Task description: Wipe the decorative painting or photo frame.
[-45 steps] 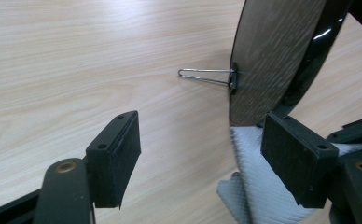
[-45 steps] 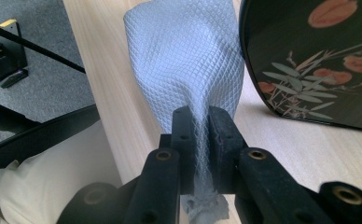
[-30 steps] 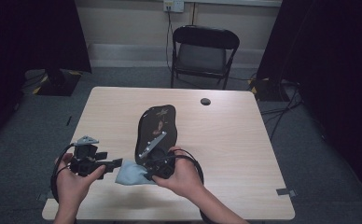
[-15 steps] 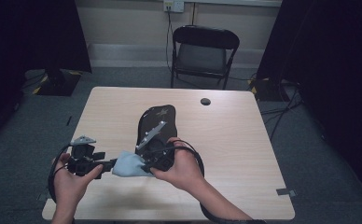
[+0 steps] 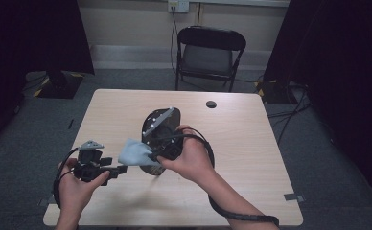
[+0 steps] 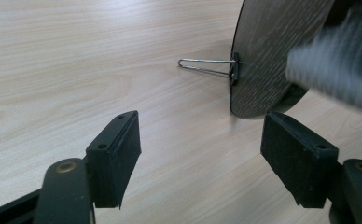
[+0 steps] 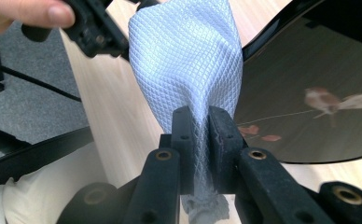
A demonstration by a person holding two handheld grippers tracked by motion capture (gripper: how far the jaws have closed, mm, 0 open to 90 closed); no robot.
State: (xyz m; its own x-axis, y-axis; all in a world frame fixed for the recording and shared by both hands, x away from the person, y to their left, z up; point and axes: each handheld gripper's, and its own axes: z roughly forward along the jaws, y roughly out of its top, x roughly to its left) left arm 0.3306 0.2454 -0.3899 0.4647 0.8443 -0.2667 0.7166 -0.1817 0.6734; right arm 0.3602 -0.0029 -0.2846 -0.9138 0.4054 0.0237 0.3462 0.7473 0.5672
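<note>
The counter carries one big thing, a dark oval mirror propped near its middle on a thin wire stand. The mirror's long axis runs from near to far, leaning back so its top edge points toward the far side and the folding chair. Its glossy face, seen in the right gripper view, bears a small bird picture and turns toward the right tongs. Those tongs are pinched tight on a pale blue cloth, which hangs just left of the mirror's near edge, between the two hands. The left tongs stand fairly wide and hold nothing, hovering low over the counter by the mirror's wood-grain back. As a judgement, the work looks like wiping the mirror: the cloth is gripped and brought close, but whether it touches the glass I cannot tell, and the wiping itself seems mostly left to do.
</note>
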